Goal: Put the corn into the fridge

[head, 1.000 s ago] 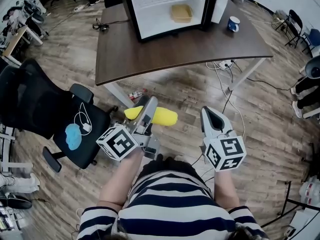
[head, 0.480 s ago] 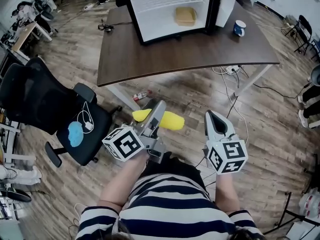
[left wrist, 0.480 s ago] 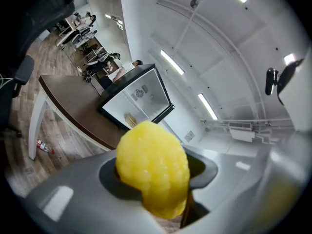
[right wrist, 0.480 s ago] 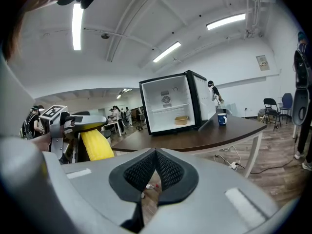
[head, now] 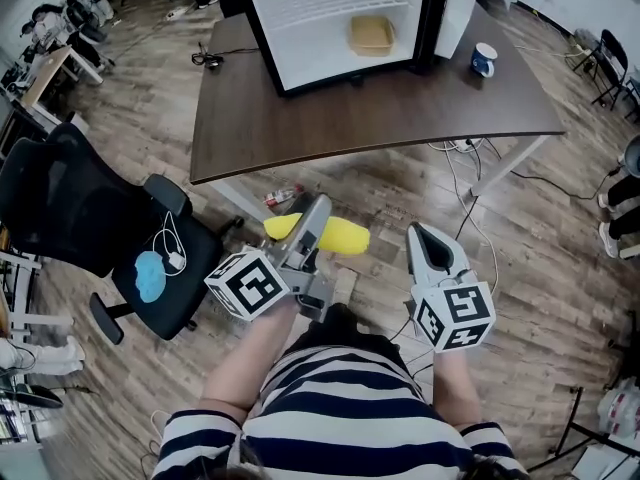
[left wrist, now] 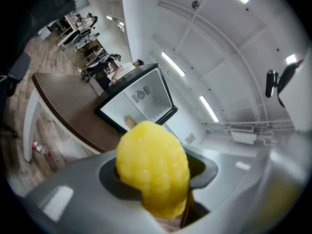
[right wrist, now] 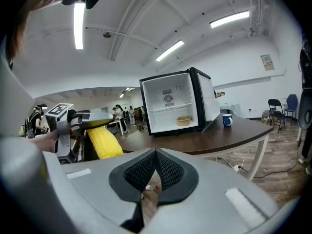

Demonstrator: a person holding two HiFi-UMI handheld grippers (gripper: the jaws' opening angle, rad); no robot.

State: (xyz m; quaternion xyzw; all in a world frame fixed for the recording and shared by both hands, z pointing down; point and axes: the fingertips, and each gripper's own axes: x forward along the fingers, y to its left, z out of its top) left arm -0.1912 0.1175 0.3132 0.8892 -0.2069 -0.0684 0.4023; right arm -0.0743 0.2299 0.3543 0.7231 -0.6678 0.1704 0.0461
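**Item 1: corn** [head: 345, 236]. Yellow cob, held crosswise in the left gripper [head: 314, 214]. Jaws are clamped on its mid-section, and both ends stick out either side in head view. In left gripper view the cob fills the gap btwn the jaws, no slack visible. The crosswise hold prob. stops it rolling or sliding out while carried, and lets it go in lying flat.

**Item 2: right gripper** [head: 420, 236]. Jaws are together w/ nothing btwn them, only floor showing through the slit. It sits beside the left one, apart from the corn, tipped a bit down. Prob. idle, since no second grip is needed on the cob.

**Item 3: fridge** [head: 310, 38]. Small unit standing on the counter [head: 350, 108]. Its door [head: 455, 13] is swung open to the right, so no opening step looks needed. White interior w/ wire shelf. A tan container [head: 371, 32] sits low at the right, and the space left of it looks like the likely spot.

**Item 4: misc.**
- Blue mug [head: 484, 58] on the counter, right of the door.
- Black office chair [head: 70, 203] at left, w/ a blue object [head: 150, 273] and white cable on the seat.
- Small bottle [head: 280, 196] on the wood floor near the counter's edge.

**Position:** the corn hangs over the floor, short of the counter's near edge and well apart from the fridge.

**Stage (est.):** carry phase, placing not yet begun.

**Next (est.):** reach across the counter to the opening.

**Risk:** the cob's protruding ends could clip the fridge frame.
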